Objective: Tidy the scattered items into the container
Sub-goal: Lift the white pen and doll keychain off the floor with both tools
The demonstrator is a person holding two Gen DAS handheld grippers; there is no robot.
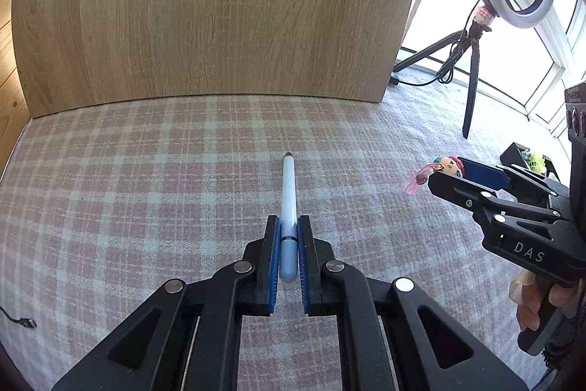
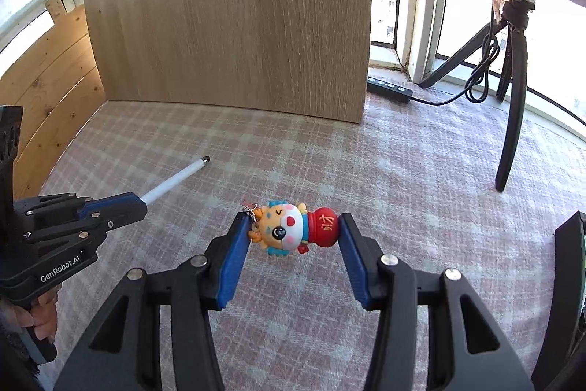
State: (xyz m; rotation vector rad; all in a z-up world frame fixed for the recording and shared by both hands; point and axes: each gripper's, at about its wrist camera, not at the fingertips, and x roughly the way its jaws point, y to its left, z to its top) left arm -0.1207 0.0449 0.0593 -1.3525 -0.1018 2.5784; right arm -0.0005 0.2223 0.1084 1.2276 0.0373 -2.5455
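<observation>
Both tools loaded, both clear of the pink-and-white checked cloth [image 1: 146,171].

Nearest: my left gripper [image 1: 288,229] is pinched narrow on the capped end of a slim white-and-pale-blue stylus pen [image 1: 288,193]. The barrel runs straight out past the tips, so it should stay aligned for the drop.

My right gripper [image 2: 293,229] stands at a middling width, clamped end to end on a colourful rubbery cartoon-dragon keychain figure with a red base [image 2: 293,229]. It lies crosswise, with one pad on its head and one on its base.

Container: a black box [image 1: 520,156] at the cloth's right edge, partly hidden by the right tool, looks likely.

Farther: open cloth up to the upright wood-grain panel [image 1: 219,6] along the far edge. The black tripod of a ring light [image 2: 512,120] stands far right; I would steer clear of its legs.
</observation>
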